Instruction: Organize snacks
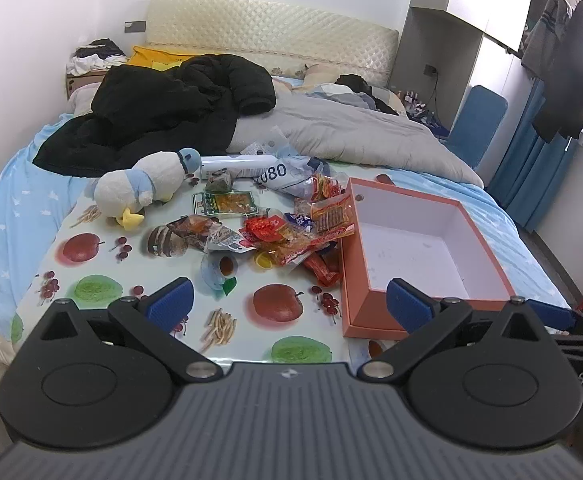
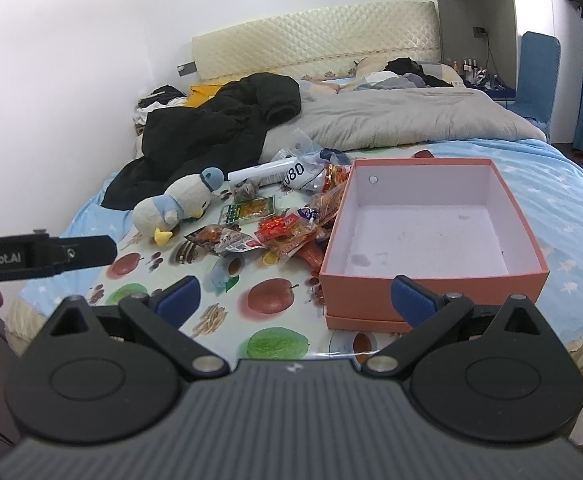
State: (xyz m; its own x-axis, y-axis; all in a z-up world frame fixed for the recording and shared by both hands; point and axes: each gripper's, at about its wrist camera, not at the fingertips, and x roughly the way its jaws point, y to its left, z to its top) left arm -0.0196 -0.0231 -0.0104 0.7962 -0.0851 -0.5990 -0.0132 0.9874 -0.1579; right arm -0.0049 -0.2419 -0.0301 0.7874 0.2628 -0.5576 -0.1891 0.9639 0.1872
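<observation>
A heap of snack packets in red, orange and green wrappers lies on a fruit-print mat on the bed; it also shows in the right wrist view. An empty orange box with a white inside stands right of the heap, and shows in the right wrist view. My left gripper is open and empty, near the mat's front edge. My right gripper is open and empty, in front of the box's near wall.
A plush duck lies left of the snacks. A white tube and a blue-white bag lie behind them. A black jacket and grey quilt cover the bed behind. A blue chair stands at right.
</observation>
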